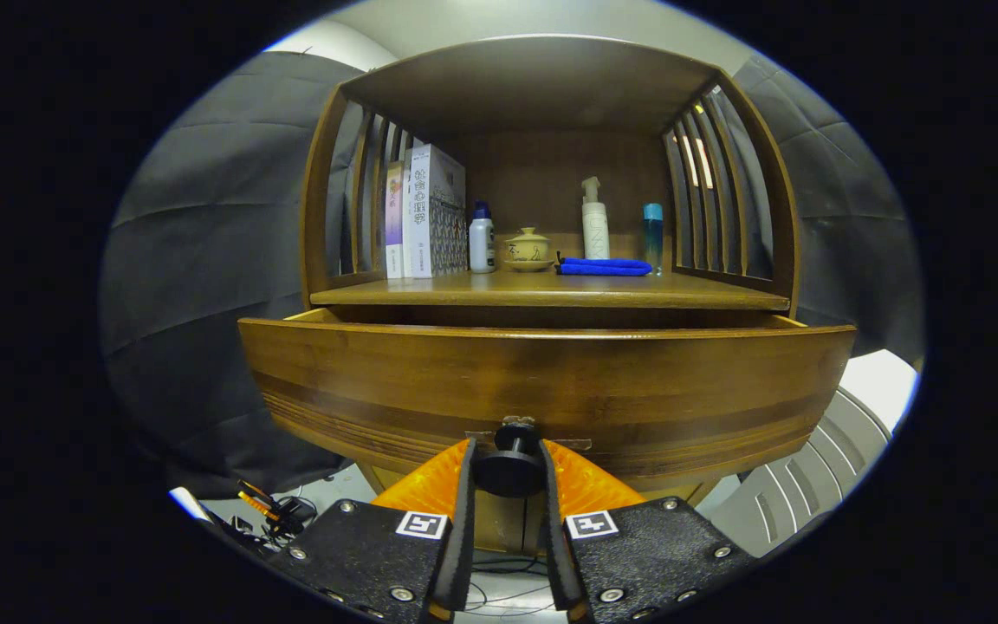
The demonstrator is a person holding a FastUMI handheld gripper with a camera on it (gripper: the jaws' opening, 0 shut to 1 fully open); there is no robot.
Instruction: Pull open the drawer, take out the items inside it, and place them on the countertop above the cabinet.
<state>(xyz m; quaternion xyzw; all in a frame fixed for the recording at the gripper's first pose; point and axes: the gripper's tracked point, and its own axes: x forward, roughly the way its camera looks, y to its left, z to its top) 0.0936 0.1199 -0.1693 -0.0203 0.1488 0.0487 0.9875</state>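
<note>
A wooden cabinet stands straight ahead. Its drawer (542, 381) is pulled part way out, the front panel close to me and a dark gap behind its top edge. My gripper (509, 468) is shut on the drawer's black round knob (512, 464), one orange finger (430, 485) pressing on each side of it. The inside of the drawer is hidden by its front panel. Above it lies the wooden countertop (551, 290).
On the countertop stand books (421, 212) at the left, a white bottle (482, 238), a lidded yellow bowl (527, 250), a folded blue cloth (605, 267), a pump bottle (594, 221) and a teal bottle (653, 230). Slatted side walls and a roof enclose the shelf. Cables lie on the floor at lower left.
</note>
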